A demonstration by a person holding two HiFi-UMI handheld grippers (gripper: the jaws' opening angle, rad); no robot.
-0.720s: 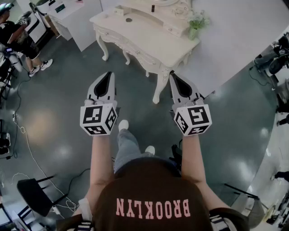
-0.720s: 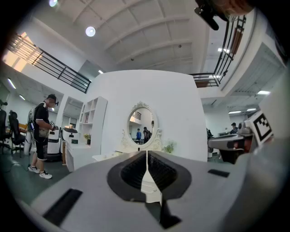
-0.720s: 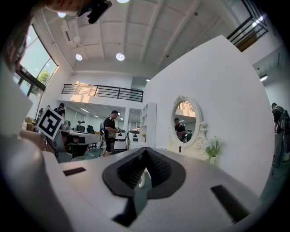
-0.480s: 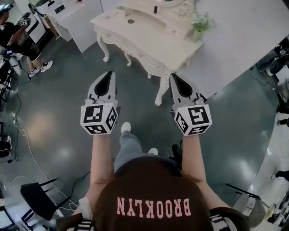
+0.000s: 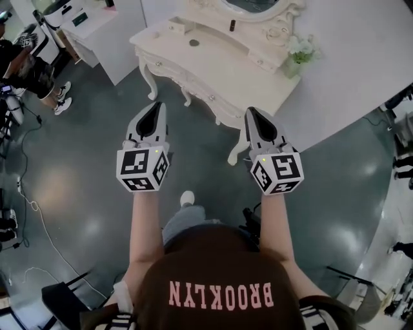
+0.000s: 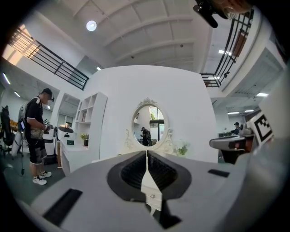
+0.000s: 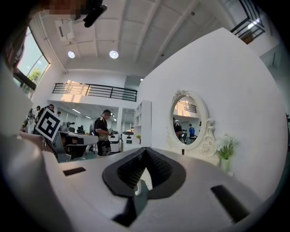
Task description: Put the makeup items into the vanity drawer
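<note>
Pointing level toward the vanity surface (image 5: 245, 64), the left tongs (image 5: 153, 107) and right tongs (image 5: 252, 111) were both clenched empty; a small dark makeup item (image 5: 232, 25) stood on it beside the mirror (image 5: 258, 5).

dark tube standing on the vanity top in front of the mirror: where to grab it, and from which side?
Grip the dark tube across its body, coming level from the front of the vanity. It stands upright and slim, and the mirror rises right behind it, so the rear looks blocked.
</note>
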